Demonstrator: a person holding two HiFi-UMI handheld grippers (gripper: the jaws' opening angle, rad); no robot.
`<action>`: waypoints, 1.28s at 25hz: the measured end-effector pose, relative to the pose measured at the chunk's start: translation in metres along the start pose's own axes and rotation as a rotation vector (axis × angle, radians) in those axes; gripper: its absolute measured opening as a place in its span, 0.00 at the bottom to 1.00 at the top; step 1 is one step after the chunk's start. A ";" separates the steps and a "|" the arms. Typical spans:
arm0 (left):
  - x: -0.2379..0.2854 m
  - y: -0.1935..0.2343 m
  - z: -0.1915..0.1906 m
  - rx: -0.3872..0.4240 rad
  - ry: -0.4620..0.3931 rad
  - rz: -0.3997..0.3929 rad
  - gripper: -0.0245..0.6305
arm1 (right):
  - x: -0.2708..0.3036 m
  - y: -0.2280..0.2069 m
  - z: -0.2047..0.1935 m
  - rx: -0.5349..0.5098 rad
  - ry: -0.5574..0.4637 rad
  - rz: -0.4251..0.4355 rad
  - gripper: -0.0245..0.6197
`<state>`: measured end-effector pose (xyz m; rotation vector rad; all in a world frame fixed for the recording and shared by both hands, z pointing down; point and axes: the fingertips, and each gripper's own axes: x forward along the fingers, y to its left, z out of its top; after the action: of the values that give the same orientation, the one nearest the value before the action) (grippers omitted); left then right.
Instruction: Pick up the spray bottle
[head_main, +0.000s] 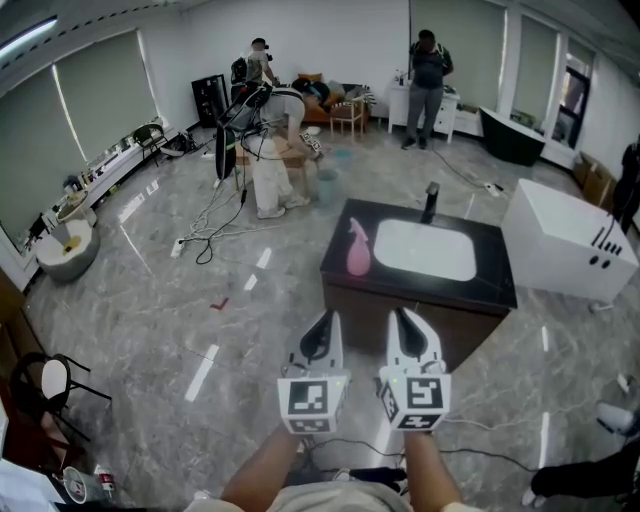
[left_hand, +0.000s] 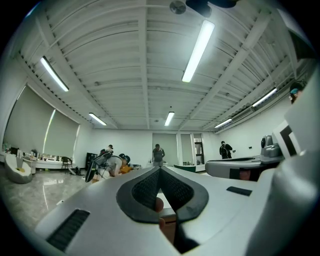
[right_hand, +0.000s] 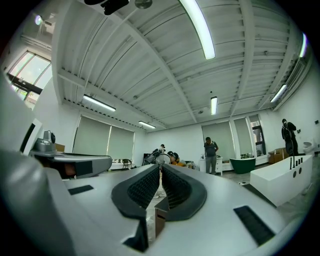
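The left gripper (head_main: 321, 322) and right gripper (head_main: 404, 320) were held side by side, jaws closed on nothing, before the black-topped wooden vanity (head_main: 420, 292), at whose left edge the upright pink plastic spray bottle (head_main: 358, 250) was seen, with open grey marble floor (head_main: 160, 310) alongside.

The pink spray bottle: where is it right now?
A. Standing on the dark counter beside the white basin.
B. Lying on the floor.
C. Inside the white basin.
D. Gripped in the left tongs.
A: the pink spray bottle stands on the dark counter, just left of the white basin.
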<state>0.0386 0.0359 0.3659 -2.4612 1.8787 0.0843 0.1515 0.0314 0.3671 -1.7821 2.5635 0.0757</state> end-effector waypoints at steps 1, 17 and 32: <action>0.003 0.002 -0.002 0.000 0.002 -0.002 0.04 | 0.004 0.000 -0.002 0.000 0.003 -0.003 0.05; 0.097 0.097 0.002 -0.013 -0.028 -0.058 0.04 | 0.126 0.026 0.001 -0.056 0.018 -0.058 0.05; 0.162 0.178 -0.006 -0.029 -0.033 -0.133 0.04 | 0.222 0.059 0.001 -0.079 0.026 -0.134 0.05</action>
<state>-0.0900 -0.1677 0.3604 -2.5784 1.7082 0.1476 0.0192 -0.1559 0.3583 -1.9900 2.4832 0.1550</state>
